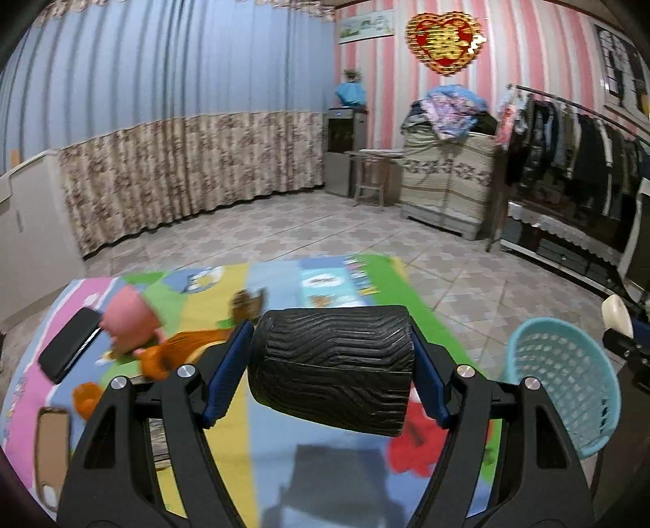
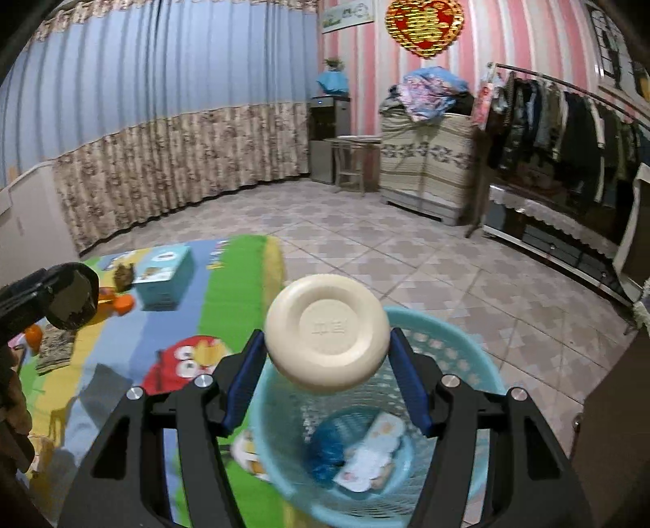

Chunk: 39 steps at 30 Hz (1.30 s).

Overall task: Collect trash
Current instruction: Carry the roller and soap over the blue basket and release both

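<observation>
Two rigid, light pieces: we pinch the black ribbed cylinder (image 1: 331,365) endwise in our left gripper (image 1: 331,365), the cream lid (image 2: 327,350) edgewise in our right gripper (image 2: 327,357), above the basket (image 2: 459,357).

The left claw (image 1: 331,367) clamps a ribbed black cylinder (image 1: 331,365), with the blue basket (image 1: 568,390) seemingly near.

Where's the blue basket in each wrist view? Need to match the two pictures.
Left wrist: blue basket at the right edge, on the floor beside the play mat, right of the black roll held in the left gripper.
Right wrist: blue basket at bottom centre, right under the cream disc held in the right gripper, trash already inside.
Shared landmark: red heart wall ornament, top of both.
</observation>
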Available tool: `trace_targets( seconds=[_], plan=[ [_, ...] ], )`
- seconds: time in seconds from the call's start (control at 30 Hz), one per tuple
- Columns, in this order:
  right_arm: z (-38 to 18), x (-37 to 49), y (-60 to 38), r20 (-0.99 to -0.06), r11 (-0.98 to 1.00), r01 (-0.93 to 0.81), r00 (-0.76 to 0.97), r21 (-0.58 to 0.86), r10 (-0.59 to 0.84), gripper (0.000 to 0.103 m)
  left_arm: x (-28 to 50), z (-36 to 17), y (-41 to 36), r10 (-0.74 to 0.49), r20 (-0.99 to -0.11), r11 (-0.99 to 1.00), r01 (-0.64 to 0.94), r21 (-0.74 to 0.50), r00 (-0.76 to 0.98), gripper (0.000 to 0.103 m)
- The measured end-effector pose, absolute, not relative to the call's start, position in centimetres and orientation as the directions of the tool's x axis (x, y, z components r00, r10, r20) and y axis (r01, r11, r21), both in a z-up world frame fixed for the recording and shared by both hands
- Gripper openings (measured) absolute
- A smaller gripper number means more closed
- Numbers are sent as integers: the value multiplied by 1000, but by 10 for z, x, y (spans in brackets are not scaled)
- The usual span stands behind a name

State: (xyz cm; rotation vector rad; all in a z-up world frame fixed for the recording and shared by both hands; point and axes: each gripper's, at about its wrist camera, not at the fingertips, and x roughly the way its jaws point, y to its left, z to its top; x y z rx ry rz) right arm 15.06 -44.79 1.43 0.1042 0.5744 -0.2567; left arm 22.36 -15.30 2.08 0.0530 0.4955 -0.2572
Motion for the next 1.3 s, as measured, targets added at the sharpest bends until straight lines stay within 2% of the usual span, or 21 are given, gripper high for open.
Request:
trace_targets(
  seconds=[0.27,0.63,1.03,1.1,1.3],
  plan=[
    [3,142,-498,-568,933,354,782,68,-255,61,217,15,-238,-313,-479,927,373,33,820,71],
    [-12,134,-540,-589,884,444,757,148,-281,61,207,4,-331,-441,-511,857,515,2,737,71],
    [-22,132,-551,-615,865,472,737,172,-280,61,203,-13,-373,-488,-539,817,577,-4,686,72],
    [-22,132,-552,-617,863,475,736,174,-281,61,202,-11,-373,-489,-536,816,578,-3,688,82],
    [-24,134,-550,-623,865,475,729,164,-283,61,210,-4,-357,-461,-527,846,533,-18,714,89]
  ],
)
